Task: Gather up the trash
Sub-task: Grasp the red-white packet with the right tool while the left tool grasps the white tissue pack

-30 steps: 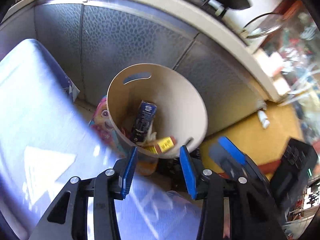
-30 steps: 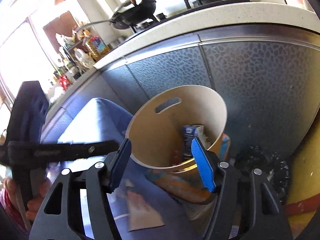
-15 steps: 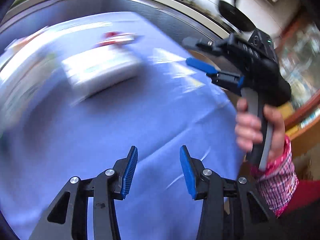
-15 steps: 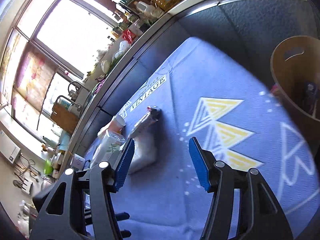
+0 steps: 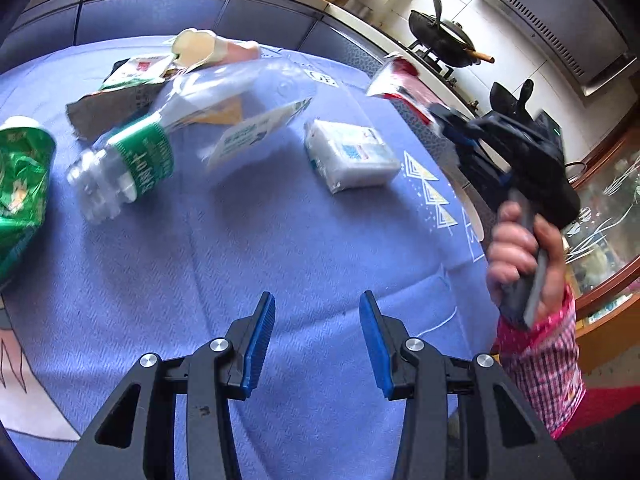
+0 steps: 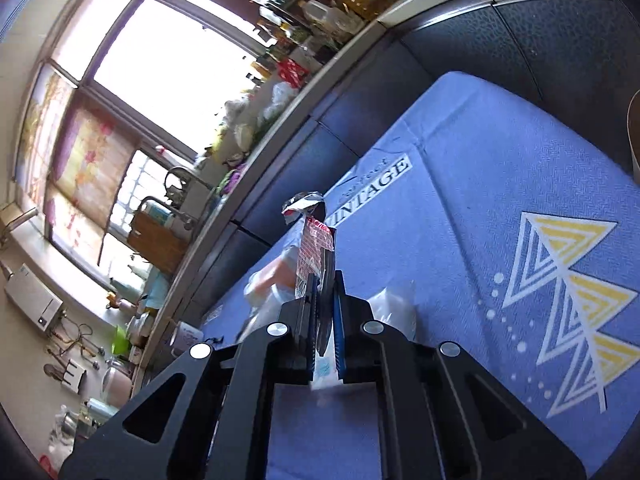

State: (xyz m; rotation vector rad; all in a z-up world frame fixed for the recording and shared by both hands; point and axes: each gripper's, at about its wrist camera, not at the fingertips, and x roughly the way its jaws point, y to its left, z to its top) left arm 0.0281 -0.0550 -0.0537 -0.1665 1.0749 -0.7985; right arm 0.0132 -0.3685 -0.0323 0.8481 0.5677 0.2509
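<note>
Trash lies on a blue tablecloth [image 5: 280, 240]: a clear plastic bottle [image 5: 136, 160] with a green label, a crumpled green bag [image 5: 20, 176], a white tissue pack [image 5: 352, 156], a paper sachet [image 5: 256, 132] and a brown wrapper [image 5: 108, 108]. My left gripper [image 5: 318, 332] hangs open over bare cloth, nothing between its fingers. A hand [image 5: 516, 248] holds my right gripper [image 5: 444, 120] at the table's right edge. Its jaws are closing on a thin red and white wrapper [image 5: 394, 80]. The right wrist view shows the right gripper [image 6: 324, 308] with that wrapper [image 6: 316, 240] pinched and standing up from its pads.
A pale cup [image 5: 200, 46] and a green and white packet [image 5: 136, 70] lie at the far side. Dark cabinet fronts [image 5: 152, 12] run behind the table, with a wok [image 5: 440, 36] on the stove. The beige bin's rim [image 6: 634, 132] shows at the right edge.
Both views have swung away from the beige bin to the table. My right gripper, open half a second ago, has closed on the red and white wrapper. The left stays open.
</note>
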